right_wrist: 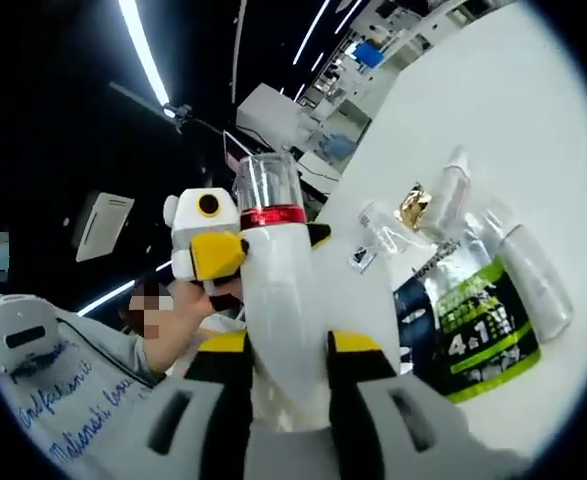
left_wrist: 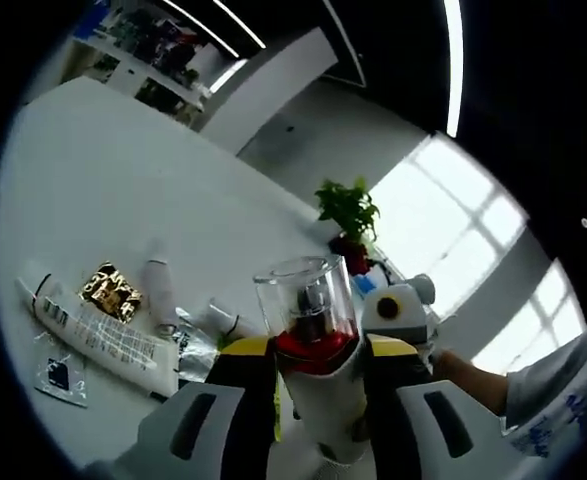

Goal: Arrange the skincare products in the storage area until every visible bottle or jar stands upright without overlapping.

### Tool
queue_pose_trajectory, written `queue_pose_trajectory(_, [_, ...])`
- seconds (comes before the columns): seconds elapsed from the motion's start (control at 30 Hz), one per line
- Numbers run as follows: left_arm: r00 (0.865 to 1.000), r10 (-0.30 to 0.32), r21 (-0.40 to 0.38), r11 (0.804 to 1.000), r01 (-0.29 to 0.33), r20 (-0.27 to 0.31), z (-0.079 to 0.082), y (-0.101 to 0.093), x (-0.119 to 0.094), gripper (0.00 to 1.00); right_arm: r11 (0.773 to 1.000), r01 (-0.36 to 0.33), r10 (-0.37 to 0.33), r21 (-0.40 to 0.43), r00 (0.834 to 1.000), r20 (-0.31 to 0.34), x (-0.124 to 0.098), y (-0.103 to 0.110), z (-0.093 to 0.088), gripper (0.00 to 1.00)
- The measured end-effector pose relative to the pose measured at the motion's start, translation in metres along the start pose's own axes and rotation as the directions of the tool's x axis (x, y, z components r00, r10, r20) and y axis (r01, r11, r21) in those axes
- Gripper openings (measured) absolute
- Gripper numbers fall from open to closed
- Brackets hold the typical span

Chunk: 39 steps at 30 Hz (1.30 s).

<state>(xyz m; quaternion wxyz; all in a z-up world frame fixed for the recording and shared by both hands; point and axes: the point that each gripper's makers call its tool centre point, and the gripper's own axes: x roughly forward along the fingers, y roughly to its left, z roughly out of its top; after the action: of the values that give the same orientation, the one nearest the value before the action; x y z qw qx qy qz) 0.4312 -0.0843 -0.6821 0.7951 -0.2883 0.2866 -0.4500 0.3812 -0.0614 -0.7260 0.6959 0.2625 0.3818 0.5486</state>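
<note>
Under ceiling light strips (left_wrist: 453,60), white table (left_wrist: 103,180); both grippers (left_wrist: 318,395) (right_wrist: 283,385) seemingly clamping 1 white bottle (right_wrist: 288,300).

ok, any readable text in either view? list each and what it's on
"4 in 1", roughly: large white print on the dark and green pouch; its smaller print is blurred.
White tube: dark print, too small to read.
Small sachet: unreadable.
Gold packet: dark marks, unreadable.
Person's sleeve: blue script, not legible.
</note>
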Motion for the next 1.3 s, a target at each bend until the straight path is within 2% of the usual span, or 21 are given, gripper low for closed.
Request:
queue_pose_trajectory(0.2, [0.999,0.02,0.068,0.998,-0.018,-0.037,-0.005,0.002,0.001,0.3,0.999,0.029,-0.03,-0.033,0.998,-0.047,0.01,-0.006,-0.011,0.28])
queue_pose_trajectory(0.57, [0.994,0.058,0.171,0.984,-0.04,-0.096,-0.017,0.013,0.002,0.29,0.996,0.06,-0.066,-0.072,0.994,-0.089,0.017,-0.019,-0.024,0.28])
queue_pose_trajectory(0.93, [0.988,0.081,0.214,0.975,-0.051,-0.134,-0.025,0.021,0.008,0.29,0.99,0.094,-0.106,-0.108,0.989,-0.107,0.017,-0.032,-0.031,0.28])
queue_pose_trajectory(1.1, [0.982,0.093,0.231,0.972,-0.053,-0.162,-0.025,0.034,0.012,0.29,0.982,0.121,-0.14,-0.142,0.982,-0.129,0.014,-0.041,-0.035,0.28])
queue_pose_trajectory(1.3, [0.98,0.097,0.239,0.97,-0.053,-0.176,-0.027,0.035,0.018,0.29,0.975,0.145,-0.169,-0.17,0.976,-0.136,0.01,-0.048,-0.035,0.28])
